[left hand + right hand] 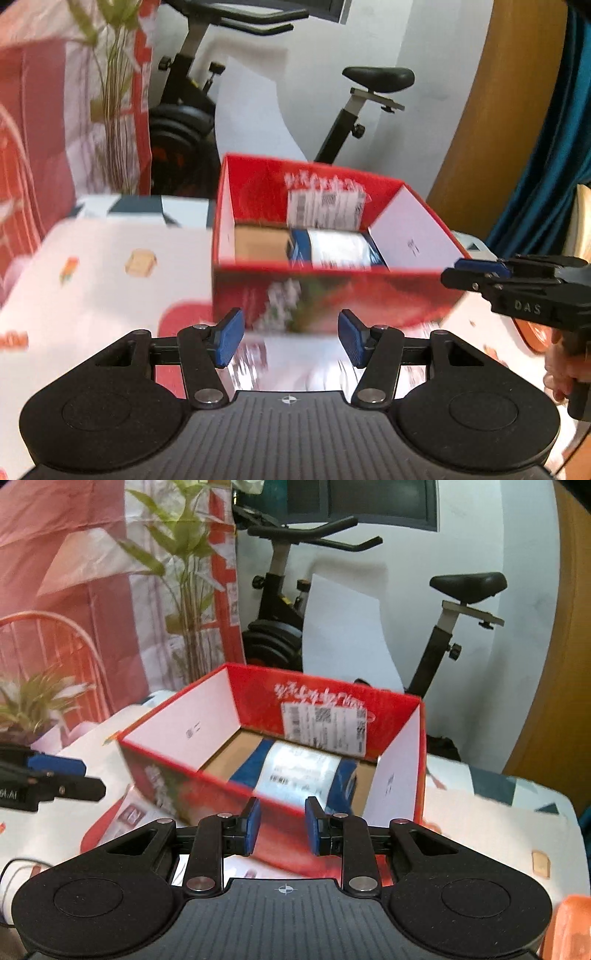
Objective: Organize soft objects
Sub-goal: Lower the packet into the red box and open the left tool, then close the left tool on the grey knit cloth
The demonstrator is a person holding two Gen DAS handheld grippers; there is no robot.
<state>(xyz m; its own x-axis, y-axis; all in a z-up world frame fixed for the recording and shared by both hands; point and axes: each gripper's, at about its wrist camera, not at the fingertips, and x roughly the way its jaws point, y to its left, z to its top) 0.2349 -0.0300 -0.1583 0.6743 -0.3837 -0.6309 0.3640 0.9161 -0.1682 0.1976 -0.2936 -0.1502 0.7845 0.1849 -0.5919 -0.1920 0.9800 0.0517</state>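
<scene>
A red cardboard box [332, 291] stands open on the table. Inside lies a soft blue-and-white packet [340, 249], which the right wrist view shows from the other side [299, 771]. A red-and-white packet [295, 365] lies blurred on the table in front of the box, below my left gripper [291, 338], whose jaws stand open with nothing between them. My right gripper [283, 825] hovers at the near wall of the box [402, 768], its pads a narrow gap apart and holding nothing. Each gripper also shows in the other view: the right gripper [448, 275] and the left gripper [88, 777].
The table wears a white patterned cloth [110, 280]. Behind the box stand an exercise bike [280, 602], a tall plant [184, 590] and a red-and-white bag [37, 129]. A small potted plant [33, 705] sits at the table's left. A hand [561, 369] holds the right gripper.
</scene>
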